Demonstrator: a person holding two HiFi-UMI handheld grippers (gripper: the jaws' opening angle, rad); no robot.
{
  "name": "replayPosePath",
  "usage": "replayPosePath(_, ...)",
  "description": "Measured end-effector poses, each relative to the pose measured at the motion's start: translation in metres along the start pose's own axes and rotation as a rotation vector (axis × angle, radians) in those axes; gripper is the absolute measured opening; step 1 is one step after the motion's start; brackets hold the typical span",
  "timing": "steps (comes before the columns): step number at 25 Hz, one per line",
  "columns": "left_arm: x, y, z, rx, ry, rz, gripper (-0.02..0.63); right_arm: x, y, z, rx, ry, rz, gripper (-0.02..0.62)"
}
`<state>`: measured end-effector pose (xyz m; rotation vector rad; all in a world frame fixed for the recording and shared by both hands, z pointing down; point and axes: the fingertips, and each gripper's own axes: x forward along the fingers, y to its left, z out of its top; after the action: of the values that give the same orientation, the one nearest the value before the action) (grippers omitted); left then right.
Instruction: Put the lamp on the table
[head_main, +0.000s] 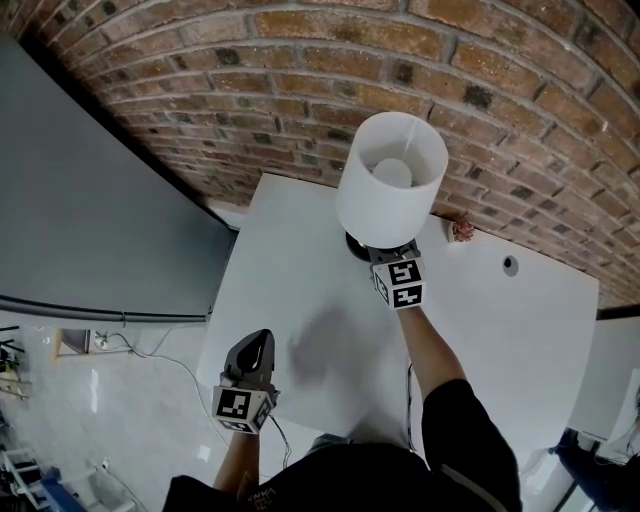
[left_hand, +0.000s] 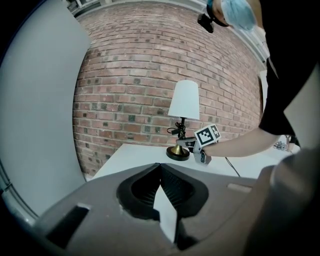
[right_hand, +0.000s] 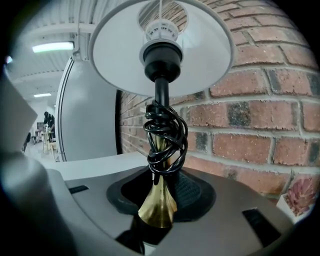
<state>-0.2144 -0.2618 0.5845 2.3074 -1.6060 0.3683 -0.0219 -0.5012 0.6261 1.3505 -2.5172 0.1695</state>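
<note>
A lamp with a white shade (head_main: 390, 190) and a brass stem stands at the far edge of the white table (head_main: 500, 330), close to the brick wall. Its black cord (right_hand: 165, 135) is wound around the stem. My right gripper (head_main: 381, 249) reaches under the shade and is shut on the lamp's brass stem (right_hand: 159, 200), just above the round base (left_hand: 178, 152). My left gripper (head_main: 260, 342) hovers over the table's near left corner, shut and empty, pointing toward the lamp (left_hand: 183, 100).
A small pink plant in a white pot (head_main: 462, 230) sits by the wall, right of the lamp. A cable hole (head_main: 510, 265) is in the tabletop. A grey panel (head_main: 90, 230) stands to the left, and a cord (head_main: 150, 360) lies on the floor.
</note>
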Motion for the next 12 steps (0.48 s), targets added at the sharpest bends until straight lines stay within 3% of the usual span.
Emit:
replayPosePath(8, -0.015, -0.008, 0.020, -0.011, -0.049, -0.003, 0.005, -0.026, -0.001, -0.003, 0.081, 0.051, -0.010, 0.155)
replayPosePath(12, -0.023, -0.013, 0.025, 0.024, -0.075, -0.017, 0.005, -0.058, -0.001, 0.000, 0.095, 0.051, -0.032, 0.155)
